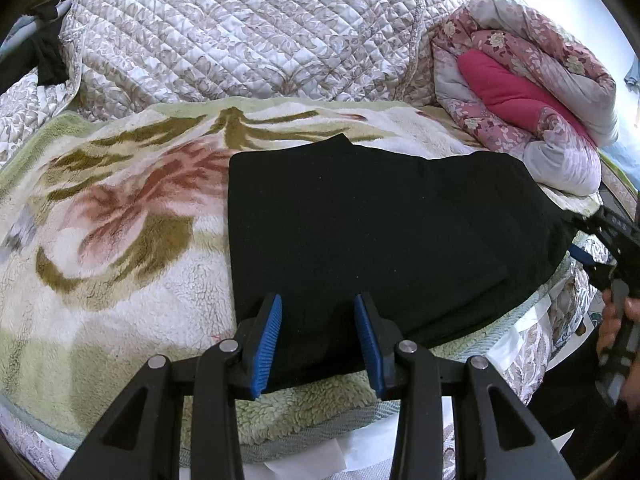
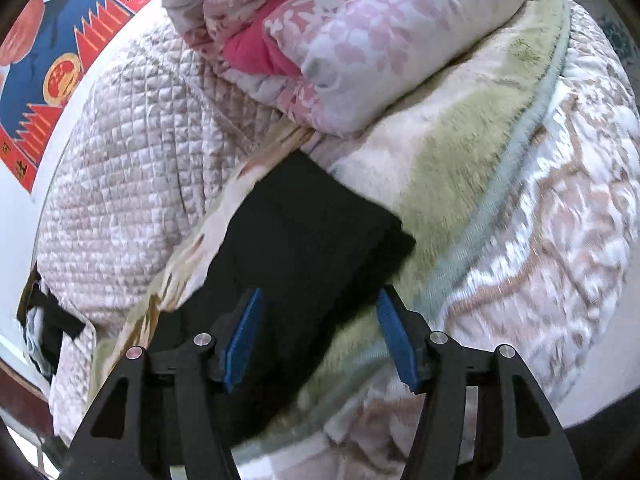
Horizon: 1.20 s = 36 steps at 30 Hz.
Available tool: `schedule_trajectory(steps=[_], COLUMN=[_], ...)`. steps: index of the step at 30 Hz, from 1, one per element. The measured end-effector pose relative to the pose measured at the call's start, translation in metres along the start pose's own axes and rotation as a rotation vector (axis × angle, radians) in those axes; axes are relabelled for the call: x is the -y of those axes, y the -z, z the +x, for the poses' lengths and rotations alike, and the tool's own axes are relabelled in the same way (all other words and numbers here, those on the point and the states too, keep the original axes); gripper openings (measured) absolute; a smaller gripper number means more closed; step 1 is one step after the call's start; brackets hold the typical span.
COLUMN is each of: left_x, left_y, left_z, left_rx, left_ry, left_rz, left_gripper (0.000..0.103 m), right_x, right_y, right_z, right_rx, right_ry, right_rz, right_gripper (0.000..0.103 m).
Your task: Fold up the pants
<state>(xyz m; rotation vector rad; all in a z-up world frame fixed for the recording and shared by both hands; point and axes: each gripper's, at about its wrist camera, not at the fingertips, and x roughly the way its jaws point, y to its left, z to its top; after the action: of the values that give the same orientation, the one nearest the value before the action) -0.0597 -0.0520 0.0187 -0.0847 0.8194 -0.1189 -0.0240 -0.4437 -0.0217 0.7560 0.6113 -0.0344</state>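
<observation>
Black pants [image 1: 360, 232] lie folded; both grippers [image 1: 318, 344] [image 2: 320, 340] gape empty; only right view shows poster [image 2: 52, 68].

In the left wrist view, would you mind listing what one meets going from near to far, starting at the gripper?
Left gripper → black pants → floral fleece blanket beyond the pants → quilted bedspread.

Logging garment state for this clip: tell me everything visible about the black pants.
The black pants are plain, matte, soft-looking fabric, already folded into a flat rectangular stack with layered edges showing. They lie on the floral fleece blanket, near the rolled pink quilt. Both grippers' jaws stand open, gripping nothing.
</observation>
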Motion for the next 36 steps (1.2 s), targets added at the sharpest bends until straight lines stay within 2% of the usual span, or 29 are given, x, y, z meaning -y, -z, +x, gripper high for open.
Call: schedule_trajectory(steps=[5,7,8,10,11,14,22,27,30,33,36], left_x=[0.0,0.0,0.0,-0.001,-0.001,-0.004,-0.031,-0.051,-0.063,-0.074,-0.087], left_y=[0.0,0.0,0.0,-0.001,-0.001,-0.004,-0.018,-0.022,-0.023,-0.024,-0.024], left_z=[-0.001,-0.001,0.0,0.0,0.0,-0.002,-0.012,-0.017,-0.022,-0.026,-0.031], left_rx=[0.0,0.0,0.0,0.0,-0.002,-0.006,0.02,0.037,0.05,0.061,0.072], left_ry=[0.001,0.001,0.002,0.001,0.002,0.011,-0.006,-0.036,-0.053,-0.064,-0.075], left_rz=[0.0,-0.001,-0.002,-0.002,-0.005,-0.021,-0.123,-0.182,-0.217,-0.256,-0.294], left_gripper=[0.041,0.041,0.041,0.041,0.041,0.04,0.04,0.04,0.04,0.04,0.04], right_x=[-0.005,-0.01,-0.013,-0.015,-0.017,-0.033,-0.12,-0.187,-0.222,-0.24,-0.241], right_y=[-0.007,-0.008,-0.01,-0.014,-0.017,-0.022,-0.017,0.015,0.048,0.091,0.135], right_z=[0.006,0.005,0.01,0.021,0.027,0.025,0.0,0.005,0.013,0.029,0.052], right_rx=[0.004,0.006,-0.009,-0.051,-0.068,-0.07,-0.066,-0.11,-0.16,-0.257,-0.383], right_ry=[-0.009,-0.024,-0.023,-0.01,-0.004,-0.005,-0.139,-0.228,-0.285,-0.337,-0.355], right_rz=[-0.015,-0.04,-0.056,-0.068,-0.075,-0.126,-0.341,-0.496,-0.6,-0.69,-0.762], right_gripper=[0.06,0.047,0.044,0.029,0.027,0.025,0.021,0.021,0.021,0.021,0.021])
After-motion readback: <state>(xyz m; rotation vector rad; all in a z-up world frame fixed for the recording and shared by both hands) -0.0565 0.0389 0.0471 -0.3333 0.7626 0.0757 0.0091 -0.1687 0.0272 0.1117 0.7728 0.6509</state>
